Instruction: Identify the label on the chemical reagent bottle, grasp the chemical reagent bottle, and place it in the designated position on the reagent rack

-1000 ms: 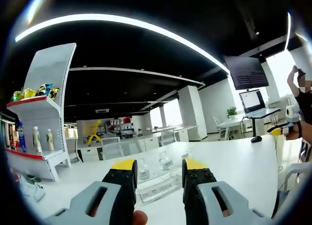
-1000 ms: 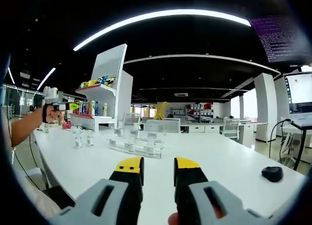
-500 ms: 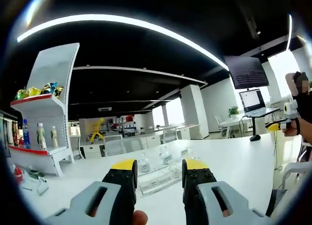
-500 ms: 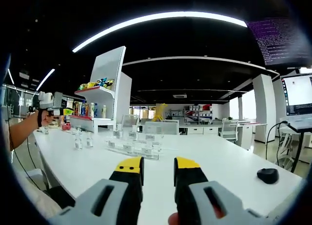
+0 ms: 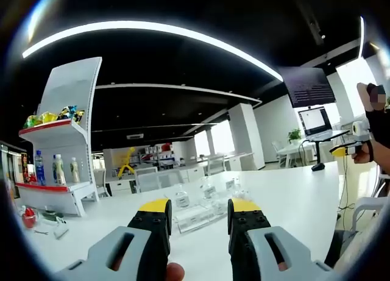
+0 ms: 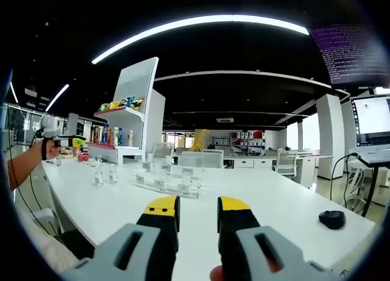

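Both claws are held above the white table point(image 6: 286, 192), each with a moderate gap between its yellow-tipped jaws and nothing between them. From its own camera the left gripper point(image 5: 199, 213) points at the clear reagent rack point(image 5: 198, 217), which lies just beyond its tips; the right gripper point(image 6: 198, 209) looks along the table from farther back, with the rack point(image 6: 167, 184) well ahead and slightly left. The right gripper also appears at the far right edge of the left gripper view point(image 5: 348, 148), held in a hand, and the left one at the far left of the right gripper view point(image 6: 61, 141).

Small clear reagent bottles point(image 5: 181, 199) with pale caps stand at the rack; their labels are too small to read. Two more bottles point(image 6: 104, 174) stand apart on the table, left of the rack. A white display shelf point(image 6: 130, 119) with drinks and snacks stands at the far left, and a black mouse point(image 6: 332, 219) lies at the near right.
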The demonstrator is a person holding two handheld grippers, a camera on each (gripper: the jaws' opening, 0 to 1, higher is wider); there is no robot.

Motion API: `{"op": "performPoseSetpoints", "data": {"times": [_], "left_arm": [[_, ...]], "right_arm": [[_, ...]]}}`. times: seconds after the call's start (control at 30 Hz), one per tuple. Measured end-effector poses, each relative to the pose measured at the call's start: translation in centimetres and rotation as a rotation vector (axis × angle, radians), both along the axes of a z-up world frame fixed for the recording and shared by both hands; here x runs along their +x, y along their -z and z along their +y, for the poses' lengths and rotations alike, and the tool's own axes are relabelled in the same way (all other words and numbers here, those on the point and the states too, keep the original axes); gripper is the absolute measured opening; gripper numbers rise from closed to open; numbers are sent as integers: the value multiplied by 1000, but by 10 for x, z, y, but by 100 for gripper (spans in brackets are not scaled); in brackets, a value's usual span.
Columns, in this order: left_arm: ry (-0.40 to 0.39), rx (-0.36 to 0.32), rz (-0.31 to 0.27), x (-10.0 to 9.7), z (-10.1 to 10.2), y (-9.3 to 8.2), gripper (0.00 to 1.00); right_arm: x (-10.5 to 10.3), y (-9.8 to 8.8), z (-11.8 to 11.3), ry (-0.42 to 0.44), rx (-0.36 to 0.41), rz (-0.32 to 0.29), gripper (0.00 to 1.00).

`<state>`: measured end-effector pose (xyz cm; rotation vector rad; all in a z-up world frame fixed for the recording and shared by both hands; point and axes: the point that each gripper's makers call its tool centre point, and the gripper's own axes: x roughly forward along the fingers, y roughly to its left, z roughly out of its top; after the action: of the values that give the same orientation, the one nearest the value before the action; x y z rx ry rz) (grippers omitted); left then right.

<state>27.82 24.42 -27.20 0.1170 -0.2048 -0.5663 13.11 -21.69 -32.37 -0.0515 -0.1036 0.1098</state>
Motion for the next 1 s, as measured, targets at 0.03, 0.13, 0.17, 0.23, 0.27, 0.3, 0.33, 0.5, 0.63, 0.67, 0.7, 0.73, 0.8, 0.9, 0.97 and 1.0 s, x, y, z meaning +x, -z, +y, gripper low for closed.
{"op": "performPoseSetpoints", "data": {"times": [0.03,0.13,0.17,0.23,0.27,0.3,0.33,0.5,0.63,0.67,0.7,0.73,0.8,0.9,0.97,1.0], "left_arm": [[-1,-2,-2,-2,1,-1,37],[0,-11,-13,-8,4,-7,37],[-5,-12,-19,-10,5,-9,37],[-11,-17,-26,-12,9,-11,37],[-15,-20,-27,-12,11,-11,37],[-18,-22,-27,-13,13,-11,37],[-21,-24,-27,-14,14,-11,37],[-30,-28,-31,-17,17,-11,37],[-45,-36,-30,-18,24,-8,37],[-48,-32,-28,-18,26,-7,37],[-53,-31,-25,-18,28,-5,37],[-56,-31,-22,-18,31,-4,37],[-67,-33,-18,-19,37,0,37],[-78,-44,-15,-21,44,3,37],[-85,-47,-13,-22,47,6,37],[-88,-49,-13,-24,49,7,37]], "right_arm": [[-1,0,-1,1,0,-1,24],[-5,1,-4,7,0,-3,24],[-5,0,-6,9,1,-5,24],[-6,-1,-6,10,3,-9,24],[-7,-1,-6,11,2,-11,24],[-7,-2,-6,12,2,-12,24],[-8,-2,-5,12,2,-14,24],[-9,-3,-4,12,-1,-16,24],[-10,-4,-3,11,-2,-16,24],[-10,-5,-3,10,-2,-18,24],[-11,-5,-3,10,-1,-20,24],[-11,-4,-2,9,-3,-20,24],[-10,-4,-3,9,-6,-19,24],[-9,-1,-4,10,-10,-14,24],[-9,-1,-3,7,-14,-14,24],[-9,-1,-2,6,-15,-14,24]]}}
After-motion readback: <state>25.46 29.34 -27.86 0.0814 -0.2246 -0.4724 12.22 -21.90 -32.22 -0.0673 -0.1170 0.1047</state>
